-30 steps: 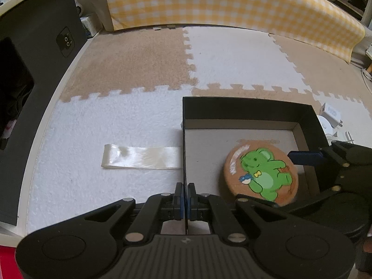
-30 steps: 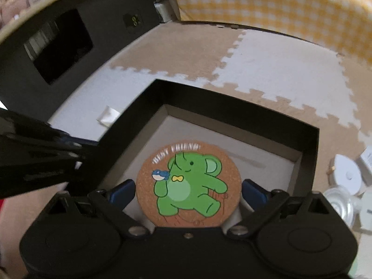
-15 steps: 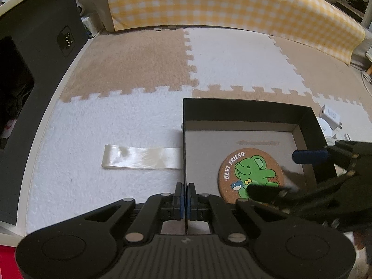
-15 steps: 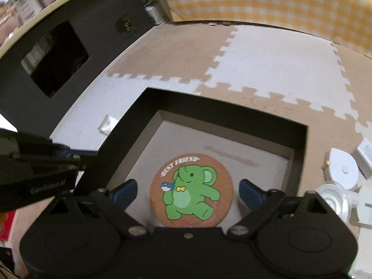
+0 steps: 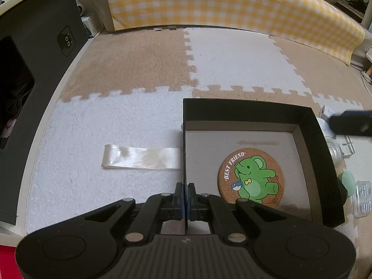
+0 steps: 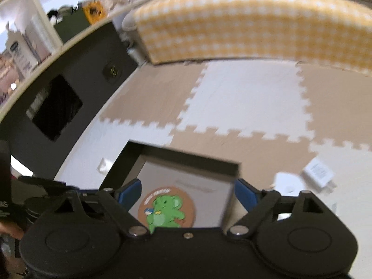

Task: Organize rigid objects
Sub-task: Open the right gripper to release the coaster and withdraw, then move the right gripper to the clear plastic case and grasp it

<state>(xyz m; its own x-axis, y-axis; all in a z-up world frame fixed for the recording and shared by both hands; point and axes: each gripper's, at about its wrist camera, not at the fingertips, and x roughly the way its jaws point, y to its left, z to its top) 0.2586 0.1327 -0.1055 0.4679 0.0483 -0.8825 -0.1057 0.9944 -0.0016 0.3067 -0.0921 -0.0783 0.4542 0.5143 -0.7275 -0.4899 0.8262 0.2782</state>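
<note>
Left wrist view takes in the floor mat (image 5: 130, 121), made of tan and white puzzle tiles, running up to a yellow checked cover (image 5: 220, 2) at the far end. A black cabinet (image 5: 30, 74) stands along the left side. On the mat sits the black box (image 5: 244, 110), open on top, with a grey floor inside. The left gripper (image 5: 184, 200) has its two fingers pressed together on the box's left wall, one finger outside it and one inside. The coaster (image 5: 251, 177), a cork disc printed with a green elephant and the words BEST FRIEND, lies flat on the box floor, toward the near right part, touching no wall that shows. A pale ribbon (image 5: 141, 160) lies flat on the white tile just left of the box, its right end at the wall. Beyond the box's right wall lie a green egg-shaped thing (image 5: 347, 182), a clear ribbed jar (image 5: 361, 197), a clear disc (image 5: 334, 151) and a white plug (image 5: 325, 111).

Right wrist view is blurred. The right gripper (image 6: 187, 191) hangs above the box (image 6: 186, 157) with its blue fingers (image 6: 130, 191) spread wide and nothing between them; the coaster (image 6: 166, 207) shows below the gap. The plug (image 6: 318, 172) lies to the right on the mat (image 6: 251, 102).
</note>
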